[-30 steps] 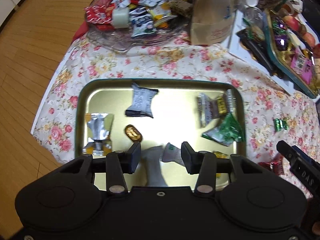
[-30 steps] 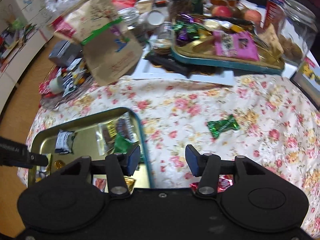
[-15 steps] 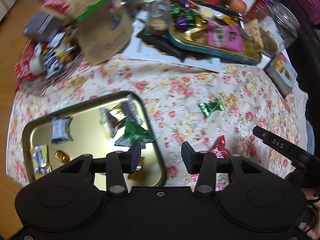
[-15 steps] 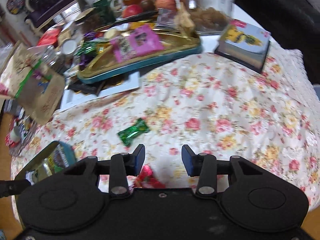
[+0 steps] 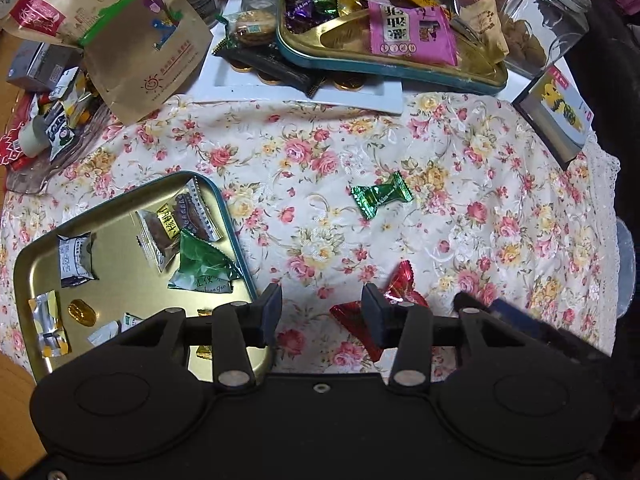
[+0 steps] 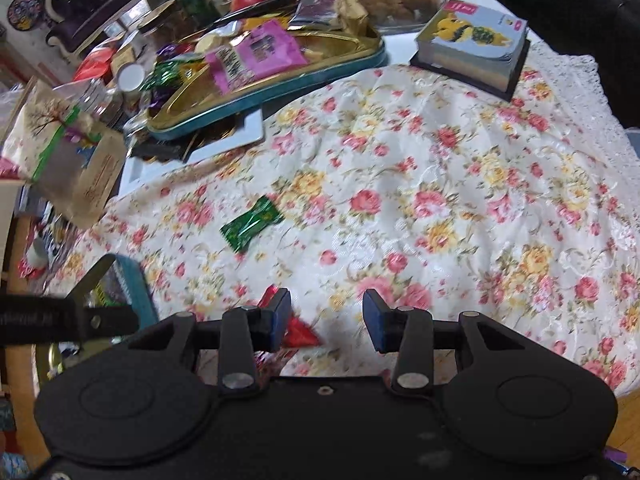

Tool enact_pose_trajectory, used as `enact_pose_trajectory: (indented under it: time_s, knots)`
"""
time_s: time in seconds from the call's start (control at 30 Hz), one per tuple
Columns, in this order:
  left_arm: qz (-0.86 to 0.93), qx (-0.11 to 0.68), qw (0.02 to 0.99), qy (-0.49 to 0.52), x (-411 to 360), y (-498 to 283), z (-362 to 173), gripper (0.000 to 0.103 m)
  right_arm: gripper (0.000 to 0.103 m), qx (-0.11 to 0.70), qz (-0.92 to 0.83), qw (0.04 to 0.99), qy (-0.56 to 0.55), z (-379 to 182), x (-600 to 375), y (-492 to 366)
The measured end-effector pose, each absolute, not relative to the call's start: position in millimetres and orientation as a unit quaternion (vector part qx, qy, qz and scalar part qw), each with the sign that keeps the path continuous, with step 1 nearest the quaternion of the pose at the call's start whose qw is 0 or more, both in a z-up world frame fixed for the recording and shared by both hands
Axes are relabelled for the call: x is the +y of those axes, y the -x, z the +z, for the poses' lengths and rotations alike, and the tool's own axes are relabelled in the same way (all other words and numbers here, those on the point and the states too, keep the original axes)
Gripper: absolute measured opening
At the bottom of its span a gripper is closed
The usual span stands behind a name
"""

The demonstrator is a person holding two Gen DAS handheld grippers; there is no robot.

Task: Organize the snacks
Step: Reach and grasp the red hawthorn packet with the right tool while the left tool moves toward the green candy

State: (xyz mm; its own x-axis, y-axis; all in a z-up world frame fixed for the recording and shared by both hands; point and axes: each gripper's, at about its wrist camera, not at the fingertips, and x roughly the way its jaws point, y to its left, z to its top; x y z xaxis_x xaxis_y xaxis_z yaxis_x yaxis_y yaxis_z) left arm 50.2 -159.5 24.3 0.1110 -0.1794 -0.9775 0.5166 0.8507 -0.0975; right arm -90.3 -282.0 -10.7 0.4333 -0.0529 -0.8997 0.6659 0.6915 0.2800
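You are working over a table draped in a cream tablecloth printed with pink and yellow roses [image 5: 304,152], its lace edge hanging toward a wooden floor. Your left gripper [image 5: 320,314] is hovering with its tongs spread and empty, just past the corner of the teal-rimmed gold metal tray [image 5: 120,264] that is holding several wrapped snacks. A red foil-wrapped candy [image 5: 396,288] is lying on the cloth right by its right finger. Your right gripper [image 6: 326,320] is also spread wide with nothing between its tongs, the same red candy [image 6: 298,330] sitting beside its left finger. A green foil-wrapped candy [image 5: 381,195] is resting alone on the open cloth, well apart from the tray. Along the far edge, a second, larger gold tray [image 5: 400,68] piled with sweets is sitting on a white board, flanked by a brown paper pouch [image 5: 132,36], a clear glass jar [image 5: 540,20] and a small boxed card deck [image 6: 474,44].
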Motion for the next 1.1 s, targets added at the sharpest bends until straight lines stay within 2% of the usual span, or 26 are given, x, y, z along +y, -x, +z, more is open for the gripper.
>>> enact_pose_trajectory:
  time_s: [0.3,0.6,0.7,1.1]
  knots:
    - [-0.24,0.613,0.744,-0.117,-154.7,-56.7,37.8,0.053,0.044,0.52,-0.165,0.773,-0.324,-23.9,-249.3,77.6]
    - [-0.238,0.615,0.745,-0.098,-146.2,-61.9,42.2,0.052,0.043,0.556,-0.144,0.78,-0.249,-51.5,-207.7,59.5]
    - [-0.243,0.614,0.745,-0.099,-146.3,-60.7,43.1,0.052,0.042,0.549,-0.184,0.785,-0.22,-56.5,-216.9,55.7]
    - [-0.246,0.612,0.744,-0.112,-152.1,-55.7,41.1,0.052,0.041,0.503,-0.324,0.745,-0.296,-51.8,-300.7,81.7]
